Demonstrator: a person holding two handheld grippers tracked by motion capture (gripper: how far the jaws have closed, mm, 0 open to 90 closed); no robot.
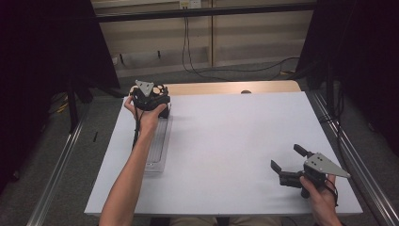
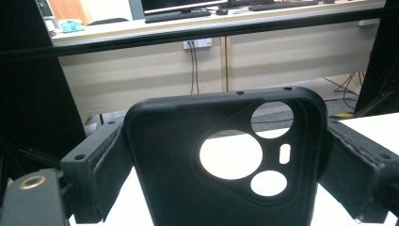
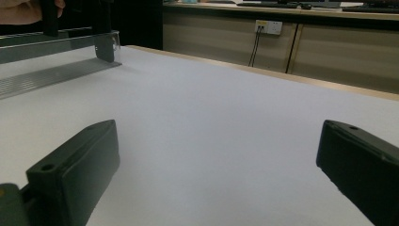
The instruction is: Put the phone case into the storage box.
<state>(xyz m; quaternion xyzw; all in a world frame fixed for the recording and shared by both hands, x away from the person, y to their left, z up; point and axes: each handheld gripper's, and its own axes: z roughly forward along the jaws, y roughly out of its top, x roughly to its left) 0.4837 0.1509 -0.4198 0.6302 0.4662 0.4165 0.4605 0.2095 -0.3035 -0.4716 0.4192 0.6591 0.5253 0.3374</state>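
Observation:
A black phone case [image 2: 188, 155] with round camera cut-outs stands upright between the jaws of my left gripper [image 2: 221, 160], which is shut on its two sides. From above, that left gripper [image 1: 153, 100] hangs over the far end of a clear ribbed tray [image 1: 157, 146] at the table's left side, with the case [image 1: 160, 89] sticking out beyond it. My right gripper [image 1: 288, 157] rests low over the table's near right corner, jaws wide apart and nothing between them. Its own view shows the right gripper [image 3: 216, 169] open over bare white tabletop.
The white table [image 1: 235, 141] has a wooden strip along its far edge. The tray's end [image 3: 56, 52] shows far off in the right gripper view. Dark curtains flank the table, metal rails run along both sides, and cables hang from a wall socket [image 2: 197, 44] behind.

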